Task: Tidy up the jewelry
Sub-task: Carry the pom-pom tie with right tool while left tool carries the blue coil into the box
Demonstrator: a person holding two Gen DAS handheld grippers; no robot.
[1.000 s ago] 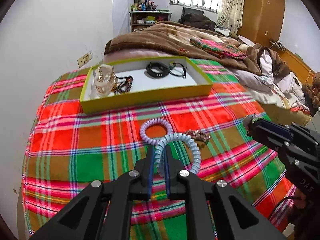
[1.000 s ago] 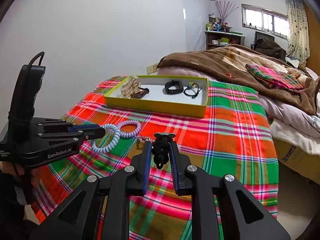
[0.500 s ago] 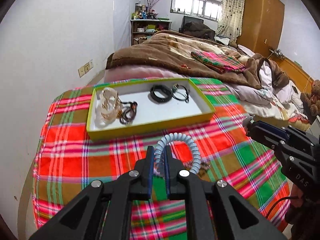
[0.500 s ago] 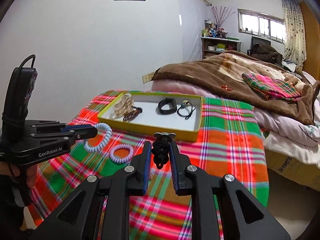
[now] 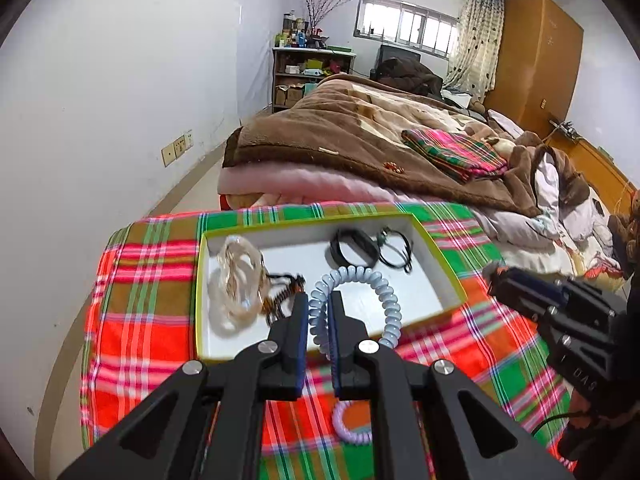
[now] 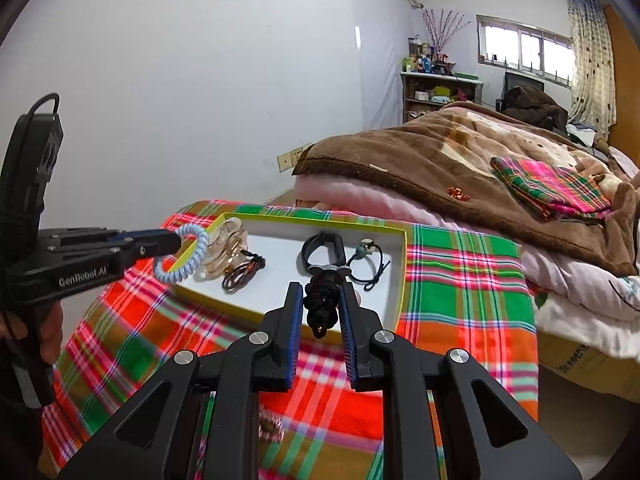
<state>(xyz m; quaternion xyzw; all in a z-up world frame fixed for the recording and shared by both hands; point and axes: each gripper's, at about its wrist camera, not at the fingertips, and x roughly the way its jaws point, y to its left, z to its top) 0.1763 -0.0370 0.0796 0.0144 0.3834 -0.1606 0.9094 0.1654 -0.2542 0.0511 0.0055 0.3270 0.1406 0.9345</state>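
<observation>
Left gripper [image 5: 319, 312]: jaws clamped on a pale blue coil bracelet [image 5: 386, 300], which loops up and to the right over the near edge of the yellow-rimmed tray [image 5: 444, 258], centre of the left wrist view. In the right wrist view the same bracelet hangs at the tray's left corner.

Right gripper [image 6: 320, 300]: jaws pressed on a black knotted cord piece [image 6: 320, 304]; its upper end carries a pale fitting, lower end a small loop. What kind of piece it is cannot be made out.

Tray contents: clear bangles [image 5: 236, 280] at left, partly blurred; dark beaded bracelets [image 6: 242, 274] beside them; a black band [image 5: 352, 250] and a thin black cord with a bead [image 5: 394, 250] at upper right.

On the plaid cloth [image 5: 140, 320]: a lilac coil bracelet [image 5: 348, 426], lower centre, half hidden behind the left gripper's frame. A small brownish item [image 6: 272, 426] shows between the right gripper's arms, too blurred to identify.

A hand [image 6: 52, 332] on the left gripper's handle is cut off at the left edge.
</observation>
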